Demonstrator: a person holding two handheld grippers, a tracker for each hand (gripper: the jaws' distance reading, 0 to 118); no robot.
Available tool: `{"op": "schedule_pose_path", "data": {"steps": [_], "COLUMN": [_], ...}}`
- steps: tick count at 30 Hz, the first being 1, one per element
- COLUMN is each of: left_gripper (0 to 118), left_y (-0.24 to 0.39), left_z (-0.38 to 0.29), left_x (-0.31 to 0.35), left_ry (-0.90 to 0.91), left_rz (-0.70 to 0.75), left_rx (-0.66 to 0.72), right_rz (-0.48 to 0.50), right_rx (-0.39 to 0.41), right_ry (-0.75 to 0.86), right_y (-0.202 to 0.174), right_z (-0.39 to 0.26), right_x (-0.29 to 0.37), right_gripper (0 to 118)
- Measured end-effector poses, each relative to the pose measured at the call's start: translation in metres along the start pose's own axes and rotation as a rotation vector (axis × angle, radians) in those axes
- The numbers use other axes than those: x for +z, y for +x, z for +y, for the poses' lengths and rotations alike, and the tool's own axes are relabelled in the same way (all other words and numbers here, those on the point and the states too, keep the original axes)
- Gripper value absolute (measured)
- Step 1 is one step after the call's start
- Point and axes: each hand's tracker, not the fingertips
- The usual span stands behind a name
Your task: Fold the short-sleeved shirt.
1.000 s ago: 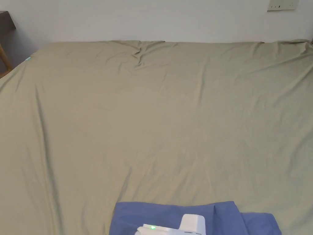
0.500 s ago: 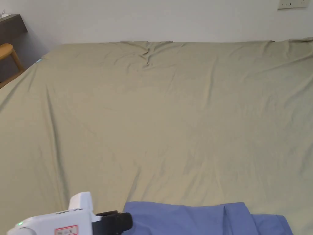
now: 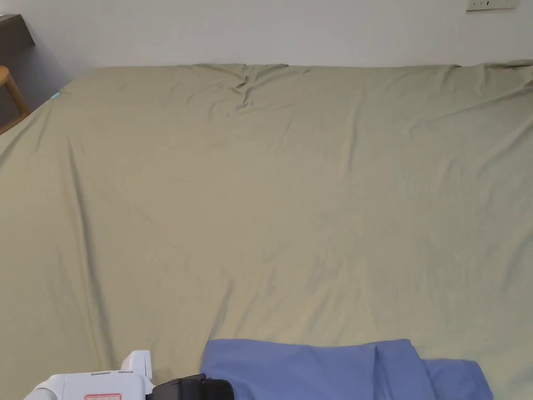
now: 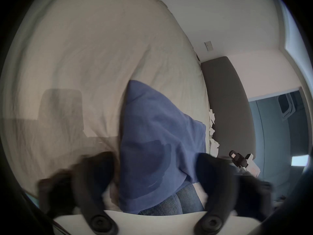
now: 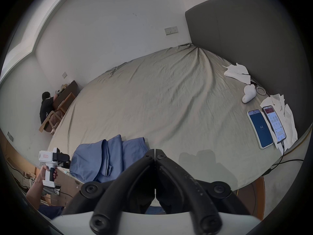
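While the folded shirt (image 3: pixel 322 371) lies just right of the spread-jawed left tool (image 3: pixel 208 388), the right tool (image 5: pixel 155 151) is clenched empty.

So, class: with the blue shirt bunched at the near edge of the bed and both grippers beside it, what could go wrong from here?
1. The shirt lies at the bed's near edge, so a pull toward the person could drag it off.
2. The left gripper stands open around the layered cloth and may pinch several layers together.
3. The two phones and their cable lie on the same sheet, so tugging it could shift them.
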Motion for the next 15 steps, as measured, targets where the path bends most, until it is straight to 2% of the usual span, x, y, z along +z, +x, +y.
{"op": "schedule_pose_path", "data": {"steps": [1, 2, 3, 4, 6, 7, 10, 15], "left_gripper": [39, 16, 13, 13, 13, 13, 13, 12], "left_y": [0.002, 0.007, 0.006, 0.003, 0.000, -0.002, 0.000, 0.001], "left_z": [-0.001, 0.000, 0.001, 0.001, -0.002, -0.002, -0.006, -0.006], "left_x": [-0.001, -0.002, -0.002, 0.000, 0.006, 0.009, 0.017, 0.025], "left_ry": [0.010, 0.027, 0.001, -0.013, 0.026, 0.031, 0.024, 0.030], "left_rz": [0.023, 0.126, 0.230, 0.202, 0.109, 0.089, 0.111, 0.096], "left_rx": [-0.015, -0.043, -0.106, -0.129, -0.015, -0.003, -0.048, -0.043], "right_rz": [-0.004, -0.004, -0.005, -0.002, 0.000, -0.001, 0.001, 0.003], "right_rx": [-0.001, -0.001, -0.005, -0.009, -0.007, -0.003, 0.000, 0.006], "right_ry": [0.001, -0.001, -0.003, -0.004, -0.007, -0.009, -0.013, -0.014], "right_y": [0.000, 0.000, -0.003, -0.004, -0.005, -0.008, -0.009, -0.011], "right_z": [-0.001, -0.001, -0.001, -0.002, -0.003, -0.003, -0.003, -0.001], "right_x": [0.000, 0.000, 0.000, 0.000, 0.000, 0.000, -0.001, 0.000], "right_gripper": [1, 1, 1, 1, 1, 1, 1, 1]}}
